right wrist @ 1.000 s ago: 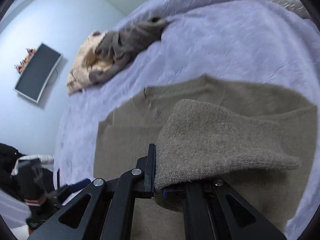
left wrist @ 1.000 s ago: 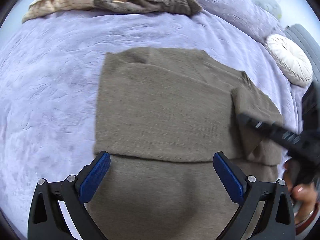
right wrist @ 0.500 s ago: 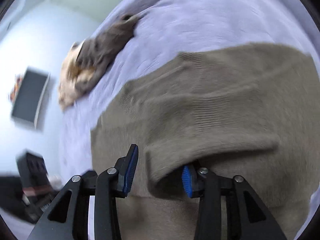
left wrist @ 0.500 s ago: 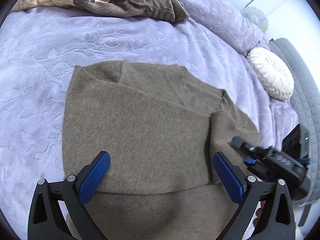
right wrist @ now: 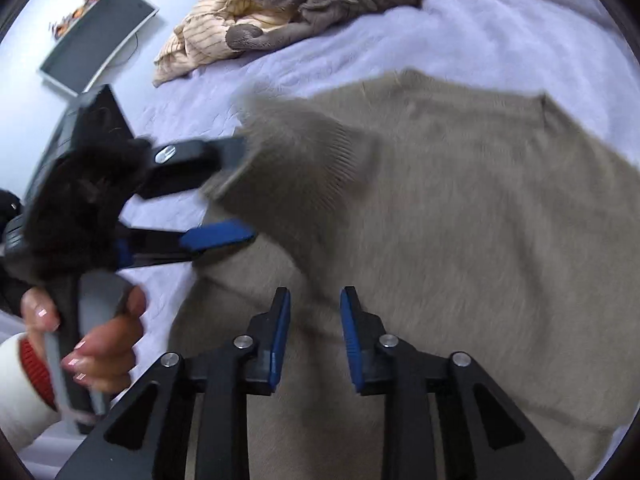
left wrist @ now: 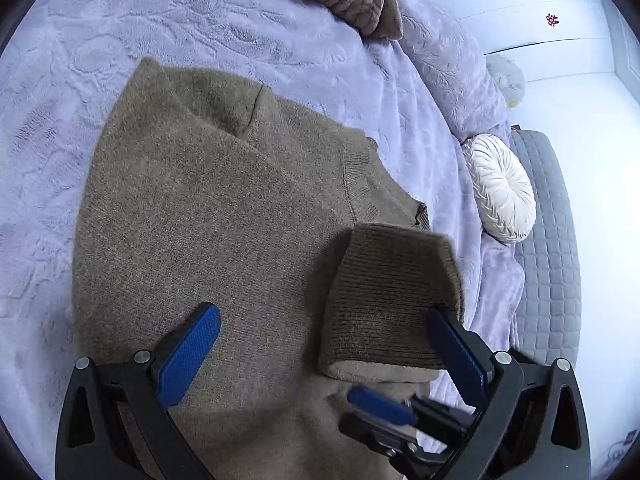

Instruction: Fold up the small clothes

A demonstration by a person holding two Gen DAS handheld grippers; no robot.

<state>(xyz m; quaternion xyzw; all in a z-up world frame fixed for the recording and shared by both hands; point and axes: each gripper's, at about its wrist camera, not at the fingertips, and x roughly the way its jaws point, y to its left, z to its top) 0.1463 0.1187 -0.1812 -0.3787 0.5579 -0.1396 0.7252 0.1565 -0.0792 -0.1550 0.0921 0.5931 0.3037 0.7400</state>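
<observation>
Left gripper (left wrist: 324,344) wide open above sweater (left wrist: 224,216), folded sleeve (left wrist: 384,300) standing between its fingers, far pad (left wrist: 452,344) against the sleeve's edge, near pad clear. Right gripper (right wrist: 314,328) partly open, jaws just closing, nothing between them, hovering over the sweater body. Sweater spread flat on lilac bed (left wrist: 120,28). Crumpled clothes (right wrist: 280,12) heaped further up; round white cushion (left wrist: 500,188) at the bed's edge.
</observation>
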